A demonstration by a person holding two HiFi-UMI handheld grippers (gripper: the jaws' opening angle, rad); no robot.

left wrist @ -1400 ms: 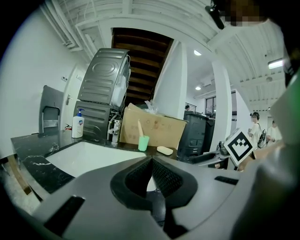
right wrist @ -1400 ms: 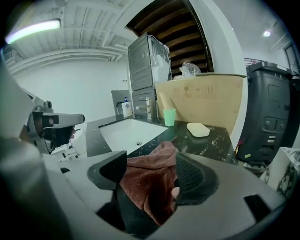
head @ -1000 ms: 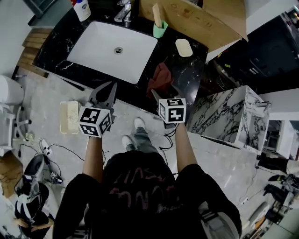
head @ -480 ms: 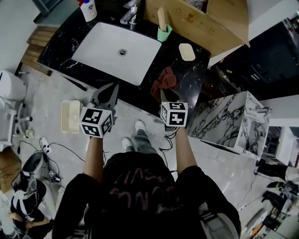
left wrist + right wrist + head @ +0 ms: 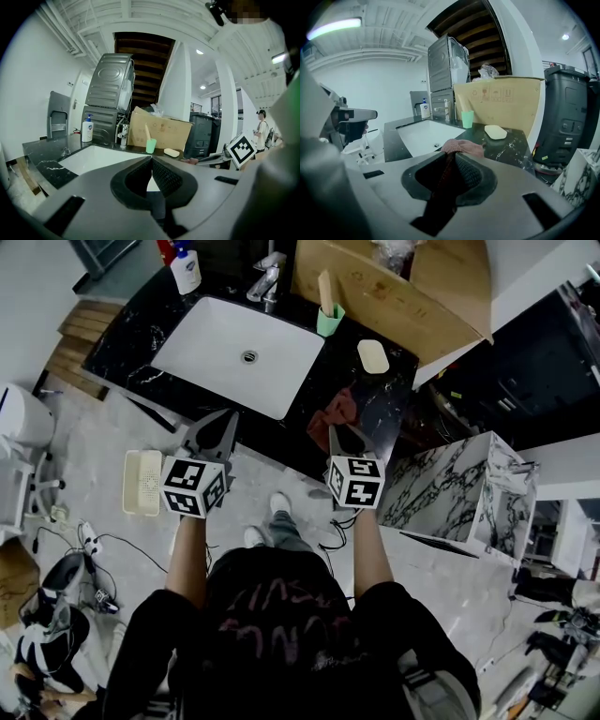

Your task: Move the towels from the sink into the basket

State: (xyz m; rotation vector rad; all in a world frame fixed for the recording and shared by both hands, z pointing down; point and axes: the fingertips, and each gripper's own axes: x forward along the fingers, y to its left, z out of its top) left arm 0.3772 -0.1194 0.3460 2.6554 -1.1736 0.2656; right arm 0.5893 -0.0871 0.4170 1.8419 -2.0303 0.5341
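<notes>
A dark red towel (image 5: 339,407) lies bunched on the black counter, right of the white sink (image 5: 206,343), whose basin holds nothing. My right gripper (image 5: 336,432) has just been closing and is shut on the towel's near edge. In the right gripper view the cloth (image 5: 461,146) runs down between the pads of that gripper (image 5: 451,158). My left gripper (image 5: 229,416) hangs at the counter's front edge before the sink, shut with nothing in it; in the left gripper view its pads (image 5: 151,161) meet. The cream basket (image 5: 142,482) sits on the floor at the left.
At the back of the counter stand a soap bottle (image 5: 186,271), a faucet (image 5: 266,282), a green cup (image 5: 326,320) and a soap bar (image 5: 373,356). A cardboard box (image 5: 403,287) leans behind. A marble cabinet (image 5: 469,484) stands to the right, cables lie on the floor at the left.
My right gripper's jaws have closed on the red towel and risen slightly, gathering the cloth. The left gripper has stayed where it was.
</notes>
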